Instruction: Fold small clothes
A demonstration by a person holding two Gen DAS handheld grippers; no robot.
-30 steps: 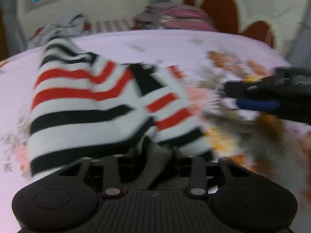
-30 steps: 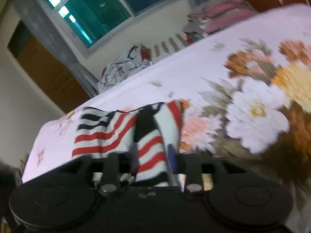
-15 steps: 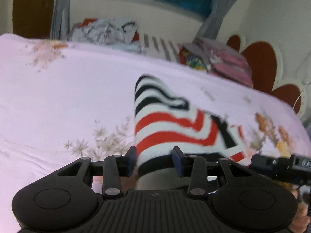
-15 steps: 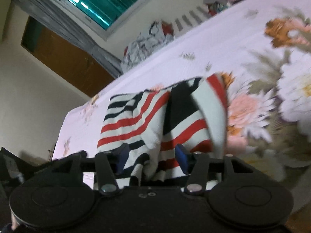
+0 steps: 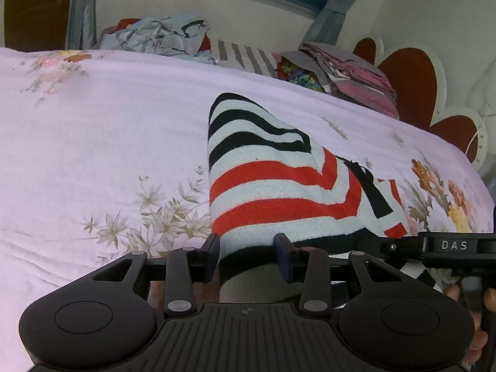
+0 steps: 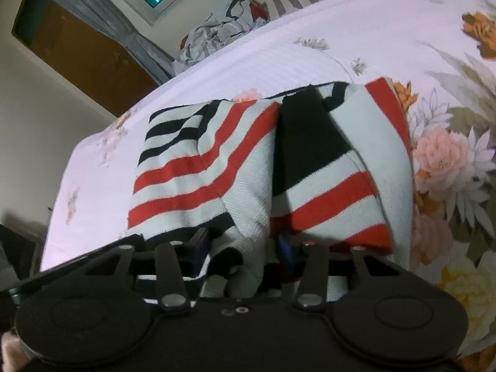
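A small knit sweater (image 5: 279,186) with black, red and white stripes lies partly folded on the pink floral bed sheet (image 5: 108,139). My left gripper (image 5: 248,251) is shut on its near hem, with fabric filling the gap between the pads. In the right wrist view the sweater (image 6: 201,170) shows a folded-in flap on its right side. My right gripper (image 6: 241,248) has bunched fabric between its jaws, which are closing on it. The right gripper's black body (image 5: 446,245) sits just right of the left one, with a person's fingers (image 5: 483,297) behind it.
Crumpled clothes (image 5: 161,34) and a folded stack (image 5: 350,74) lie along the bed's far edge under a window. A brown and cream headboard (image 5: 412,80) rises at the right. A wooden door (image 6: 86,55) stands beyond the bed's left corner.
Both grippers have carried the sweater's near edge across the bed and a little lower. The right jaws widened, then narrowed on the fabric. The left grip has stayed the same.
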